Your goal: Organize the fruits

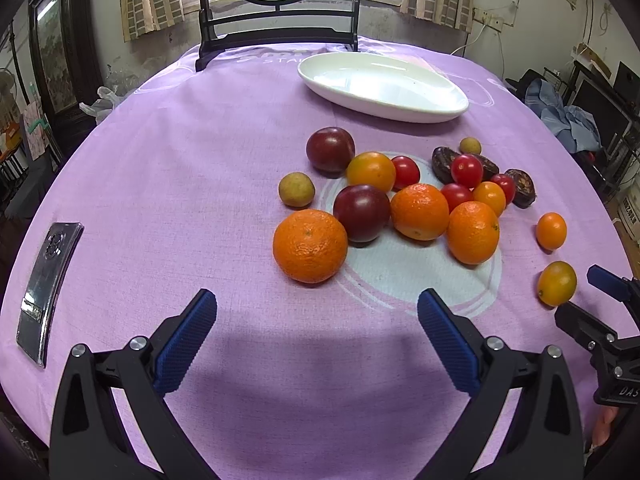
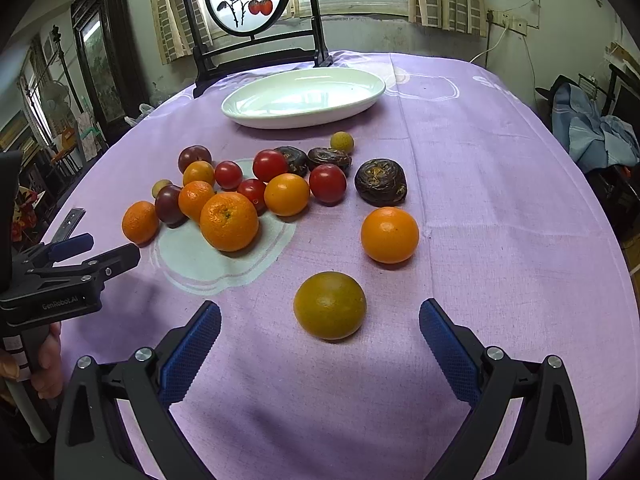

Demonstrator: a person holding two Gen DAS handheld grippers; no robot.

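Facing the fruits (image 2: 256, 196), both grippers gape wide, empty. Right gripper (image 2: 320, 332) frames a kumquat (image 2: 329, 305); plate (image 2: 372, 94) awaits, left gripper (image 1: 316, 320) ready.

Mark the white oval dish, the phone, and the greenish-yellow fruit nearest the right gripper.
white oval dish (image 2: 244, 114): right wrist view, on its near rim.
phone (image 1: 48, 280): left wrist view, middle of its back.
greenish-yellow fruit (image 2: 330, 305): right wrist view, centre of its skin.

Right tool (image 2: 320, 320) gapes wide around a yellow-green fruit (image 2: 329, 305) on purple cloth (image 2: 500, 220).
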